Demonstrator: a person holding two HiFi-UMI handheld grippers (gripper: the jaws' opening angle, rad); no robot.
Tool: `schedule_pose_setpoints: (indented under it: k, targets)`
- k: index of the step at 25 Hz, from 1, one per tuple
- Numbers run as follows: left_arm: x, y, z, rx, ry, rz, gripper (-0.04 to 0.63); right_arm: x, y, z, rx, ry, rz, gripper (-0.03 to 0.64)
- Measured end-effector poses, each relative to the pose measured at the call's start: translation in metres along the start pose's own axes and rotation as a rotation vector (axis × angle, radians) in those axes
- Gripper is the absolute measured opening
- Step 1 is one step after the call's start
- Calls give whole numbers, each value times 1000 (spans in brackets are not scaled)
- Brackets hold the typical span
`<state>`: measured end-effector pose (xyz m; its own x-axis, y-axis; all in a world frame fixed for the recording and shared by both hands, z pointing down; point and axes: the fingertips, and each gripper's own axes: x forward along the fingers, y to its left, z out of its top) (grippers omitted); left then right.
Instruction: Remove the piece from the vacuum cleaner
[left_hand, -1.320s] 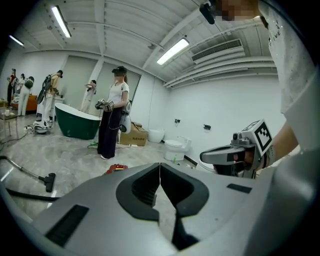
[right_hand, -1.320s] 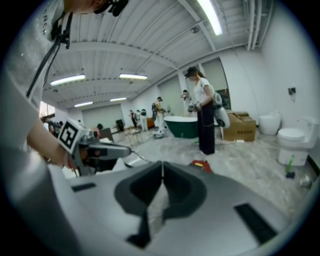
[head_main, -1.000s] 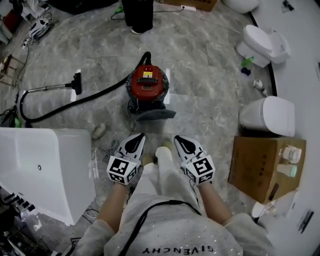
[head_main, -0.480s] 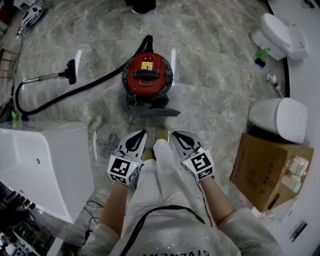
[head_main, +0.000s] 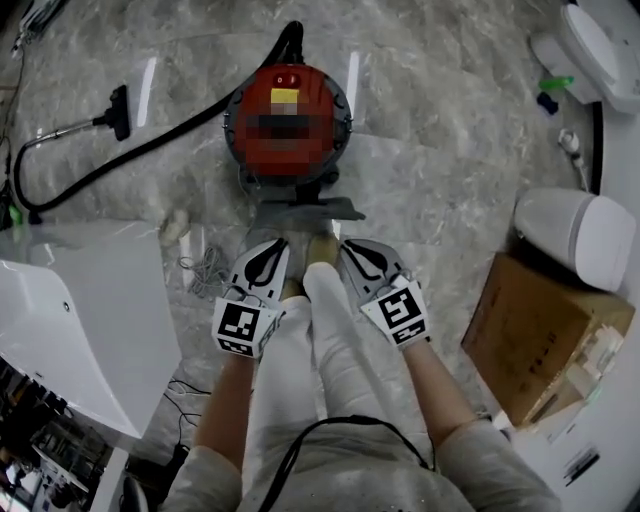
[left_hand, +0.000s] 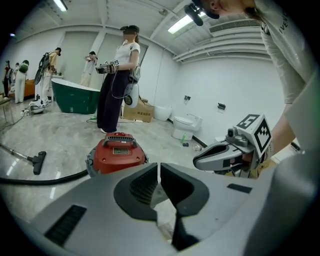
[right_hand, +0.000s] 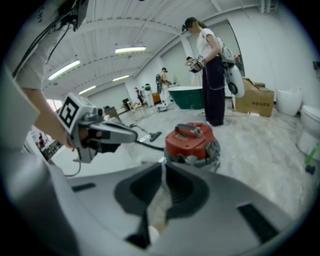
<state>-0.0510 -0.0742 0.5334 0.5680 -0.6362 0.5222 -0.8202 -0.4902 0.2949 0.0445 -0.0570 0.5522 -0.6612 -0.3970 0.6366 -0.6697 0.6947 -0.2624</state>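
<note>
Hovering just short of the red vacuum cleaner (head_main: 288, 125) at 12 o'clock: left gripper (head_main: 270, 256) & right gripper (head_main: 358, 256), both jaws clenched on nothing. Approach step, I reckon. Next: open jaws, then get onto prob. the grey piece (head_main: 305, 212) at its base. Hose (head_main: 150, 150) at 10, cardboard box (head_main: 535, 335) at 4; neither blocks.

left gripper (head_main: 268, 256): jaws together, empty | right gripper (head_main: 357, 254): jaws together, empty | side by side
</note>
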Motion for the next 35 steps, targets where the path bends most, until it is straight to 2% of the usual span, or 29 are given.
schedule_pose_setpoints:
  k: [6, 9, 13, 19, 25, 32, 35]
  targets:
    - [27, 8, -14, 7, 40, -19, 25, 28, -17, -9, -39, 47, -7, 17]
    - [41, 12, -23, 24, 75, -54, 76, 44, -22, -17, -60, 83, -8, 17]
    - [60, 22, -35, 85, 119, -88, 118, 64, -31, -23, -119, 119, -14, 17]
    - [74, 35, -55, 98, 161, -125, 166, 82, -41, -38, -173, 171, -17, 18]
    - [83, 42, -80, 147, 221, -170, 189, 97, -41, -53, -230, 231, 27, 88]
    - [89, 49, -108, 264, 300, -212, 264, 115, -45, -77, -254, 341, 40, 172]
    - [93, 45, -115, 360, 341, -243, 295, 117, -45, -84, -286, 377, 53, 192]
